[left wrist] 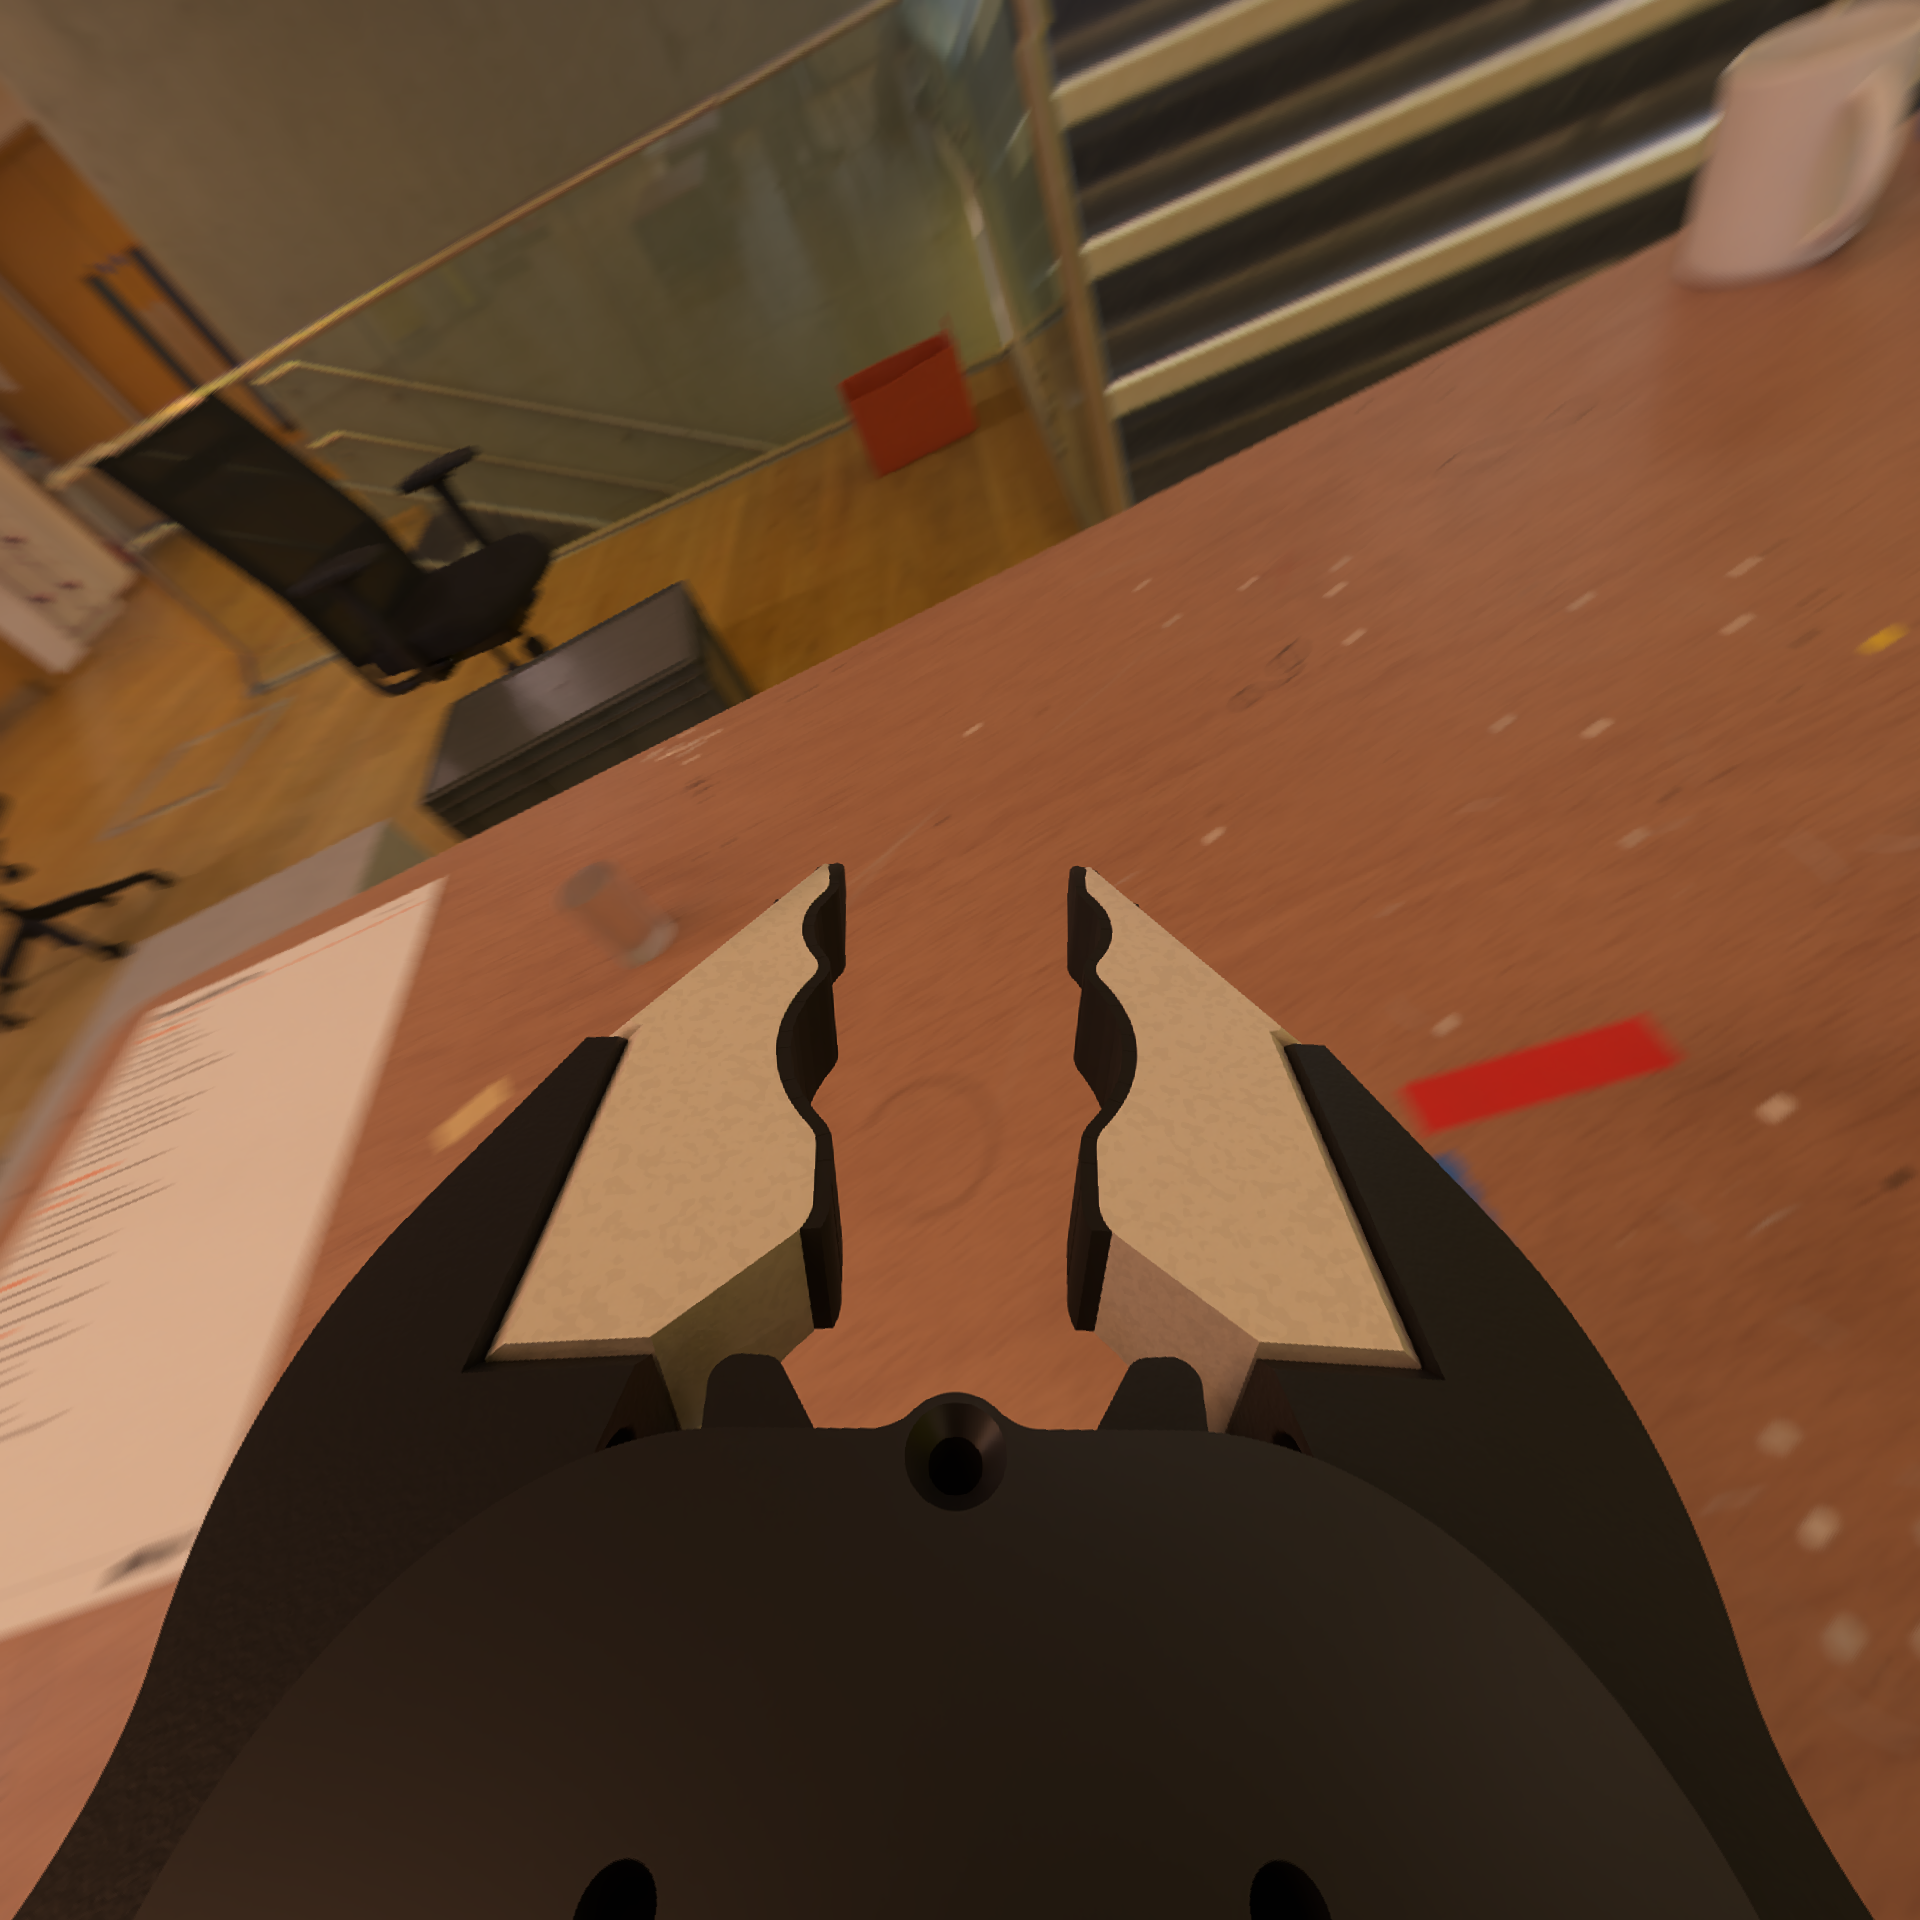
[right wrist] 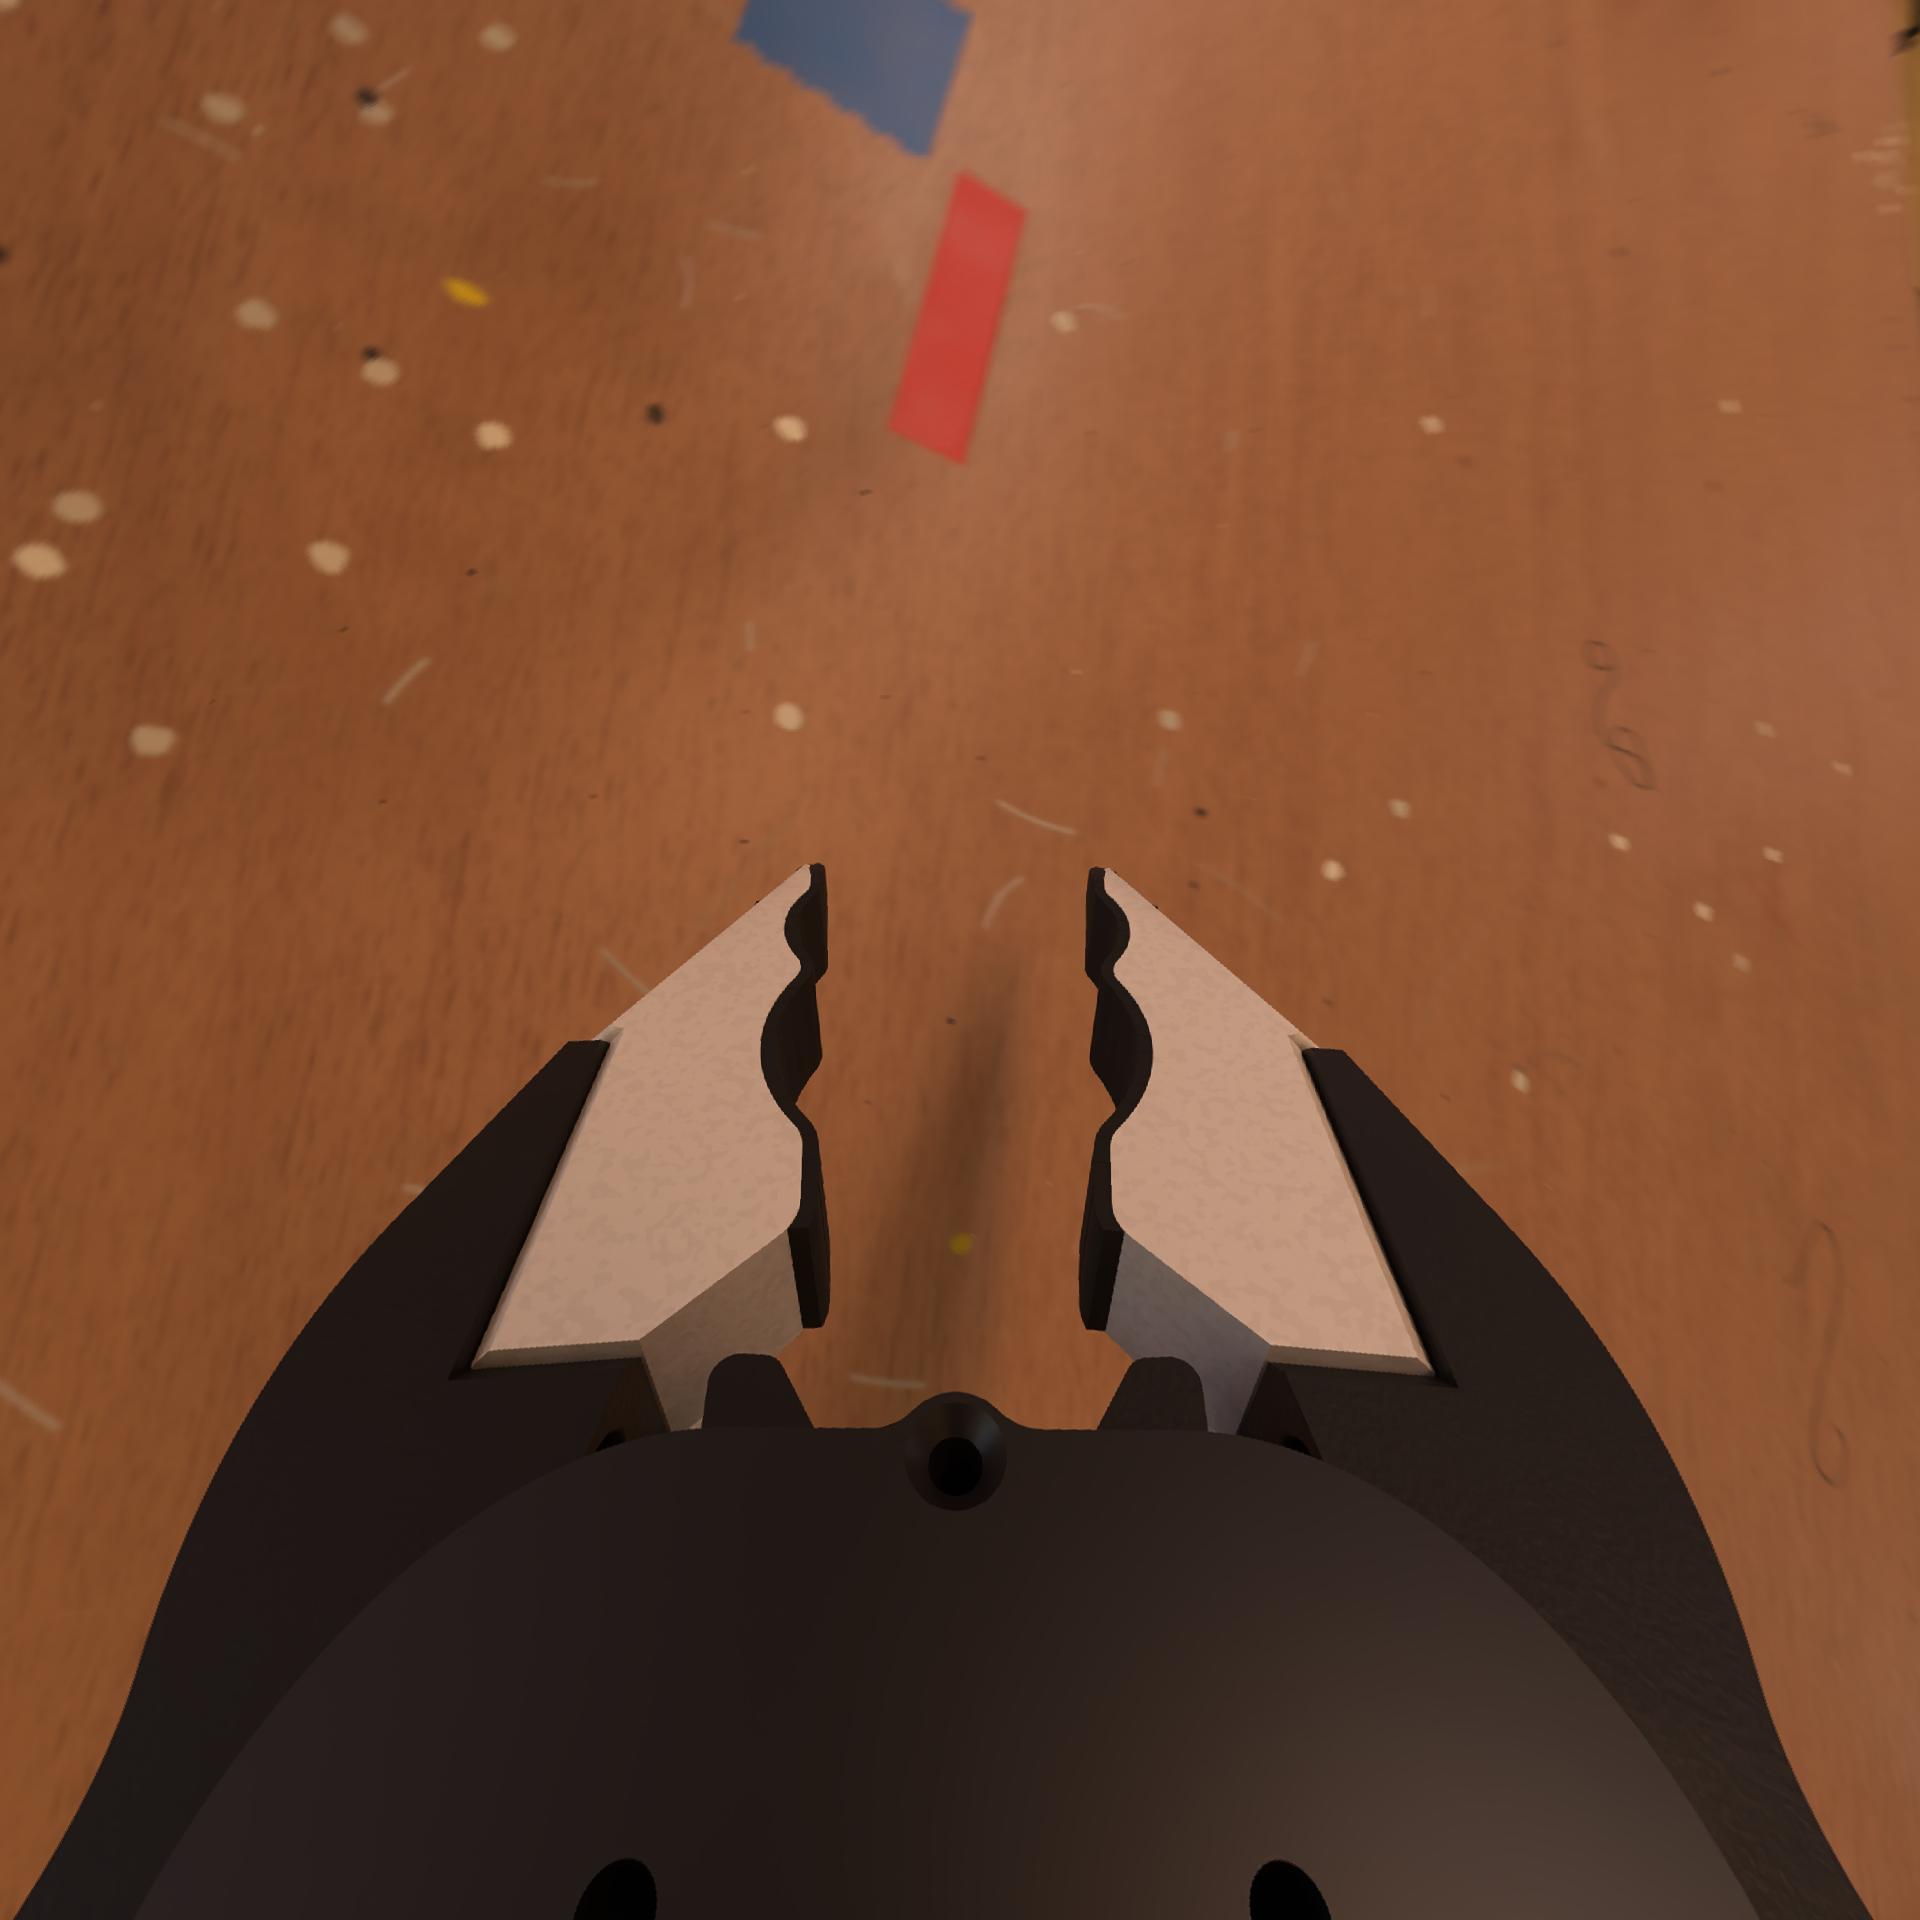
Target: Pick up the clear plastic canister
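A small clear plastic canister (left wrist: 619,918) stands on the brown wooden table (left wrist: 1351,644), faint and blurred, just left of and beyond my left fingertips. My left gripper (left wrist: 954,873) is open and empty above the table, with the canister outside its jaws to the left. My right gripper (right wrist: 954,871) is open and empty, looking down at the bare speckled table (right wrist: 1455,520). The canister does not show in the right wrist view.
A white printed sheet (left wrist: 156,1247) lies at the table's left. A red strip (left wrist: 1538,1070) (right wrist: 958,317) and a blue patch (right wrist: 857,68) lie flat on the table. A white container (left wrist: 1808,156) stands far right. The table edge (left wrist: 790,686) runs diagonally, with an office chair (left wrist: 395,582) beyond.
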Controlling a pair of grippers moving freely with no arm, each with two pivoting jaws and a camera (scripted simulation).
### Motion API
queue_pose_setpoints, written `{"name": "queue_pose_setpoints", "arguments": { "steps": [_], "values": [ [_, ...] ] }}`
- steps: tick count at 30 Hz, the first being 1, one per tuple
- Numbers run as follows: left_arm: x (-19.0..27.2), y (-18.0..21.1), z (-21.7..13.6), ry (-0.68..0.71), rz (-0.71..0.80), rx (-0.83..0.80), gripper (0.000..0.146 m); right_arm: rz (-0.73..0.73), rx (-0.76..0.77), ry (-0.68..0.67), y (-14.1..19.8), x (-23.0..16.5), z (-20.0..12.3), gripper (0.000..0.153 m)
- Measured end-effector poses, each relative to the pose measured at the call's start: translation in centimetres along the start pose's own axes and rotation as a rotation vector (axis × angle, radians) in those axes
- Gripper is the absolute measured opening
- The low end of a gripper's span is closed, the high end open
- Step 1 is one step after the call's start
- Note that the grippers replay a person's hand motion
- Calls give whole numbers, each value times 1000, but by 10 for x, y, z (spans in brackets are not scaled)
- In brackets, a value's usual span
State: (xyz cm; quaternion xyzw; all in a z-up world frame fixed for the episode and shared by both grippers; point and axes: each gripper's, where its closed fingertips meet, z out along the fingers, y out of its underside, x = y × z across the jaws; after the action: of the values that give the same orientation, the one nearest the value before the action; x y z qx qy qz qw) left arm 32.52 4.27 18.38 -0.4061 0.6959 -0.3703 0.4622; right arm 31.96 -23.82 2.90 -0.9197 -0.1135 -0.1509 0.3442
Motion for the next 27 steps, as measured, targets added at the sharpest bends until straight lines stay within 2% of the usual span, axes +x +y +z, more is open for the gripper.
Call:
{"name": "queue_pose_setpoints", "arguments": {
  "steps": [4, 8, 12, 15, 18, 20, 23, 27],
  "values": [
    [-58, 21, -60, -129, 102, -56, 44, 15, 28, -112, -2, -20, 12, 47],
    [-74, 31, -108, -169, 107, 46, 44, 83, 109, -216, -5, -28, 14, 47],
    [-78, 44, -134, -188, 98, 101, 41, 146, 101, -315, -4, -31, 17, 51],
    [-90, 47, -135, -187, 114, 69, 38, 148, 96, -344, -7, -31, 19, 51],
    [-109, 41, -112, -104, 124, -35, 37, 147, 102, -366, -11, -30, 23, 51],
    [-127, 37, -78, -4, 111, -155, 38, 151, 105, -377, -14, -29, 26, 50],
    [-160, 42, 0, 93, -8, -320, 39, 152, 110, -389, -17, -28, 28, 50],
    [-185, 88, 116, 222, -317, -595, 44, 149, 117, -391, -16, -29, 27, 50]
  ]
}}
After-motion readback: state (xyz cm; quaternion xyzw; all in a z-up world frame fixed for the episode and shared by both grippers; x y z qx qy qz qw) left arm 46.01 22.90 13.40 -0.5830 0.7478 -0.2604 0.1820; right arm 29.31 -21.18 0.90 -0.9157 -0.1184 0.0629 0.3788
